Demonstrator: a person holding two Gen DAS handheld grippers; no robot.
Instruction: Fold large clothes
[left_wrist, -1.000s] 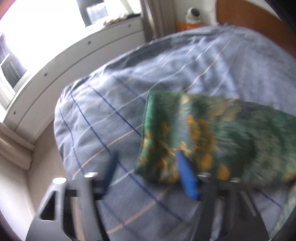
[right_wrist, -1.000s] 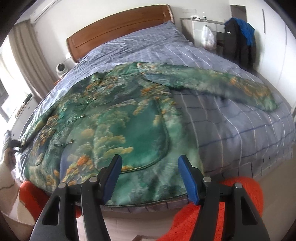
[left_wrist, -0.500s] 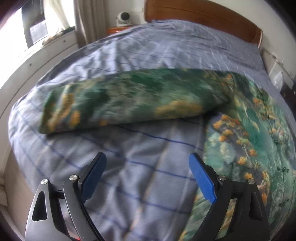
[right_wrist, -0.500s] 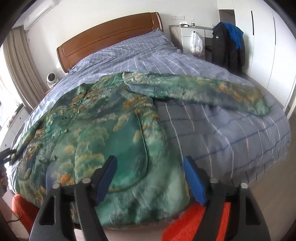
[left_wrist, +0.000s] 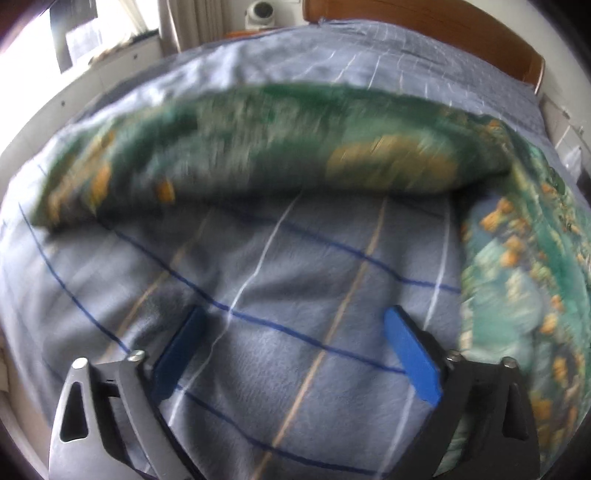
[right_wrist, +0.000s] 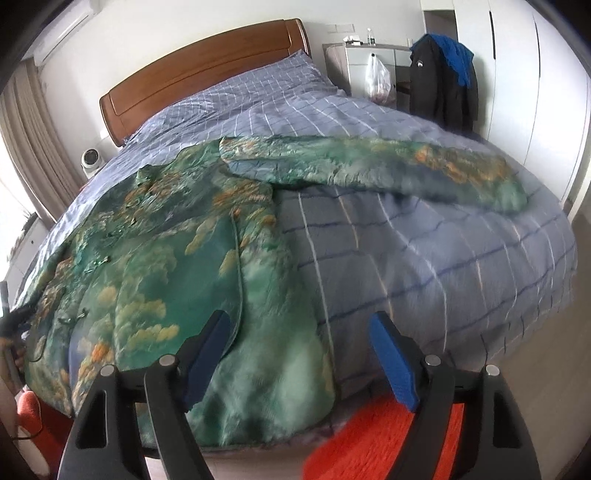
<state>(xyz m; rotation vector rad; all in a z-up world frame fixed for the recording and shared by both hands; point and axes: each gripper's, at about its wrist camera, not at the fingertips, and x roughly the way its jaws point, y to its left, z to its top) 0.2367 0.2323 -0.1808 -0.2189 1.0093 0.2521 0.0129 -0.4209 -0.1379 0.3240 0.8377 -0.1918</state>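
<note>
The big green coat (right_wrist: 177, 266) lies flat on the bed (right_wrist: 424, 258), sleeves out, ready for folding. Left tongs (left_wrist: 295, 354) and right tongs (right_wrist: 299, 354) are spread wide, holding nothing.

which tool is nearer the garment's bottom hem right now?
Right. The right tool hangs over the hem at the bed's foot; the left tool sits over bare duvet beside the sleeve.

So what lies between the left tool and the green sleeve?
Only bare checked bedcover lies between the open left tool and the green sleeve, in the left wrist view.
</note>
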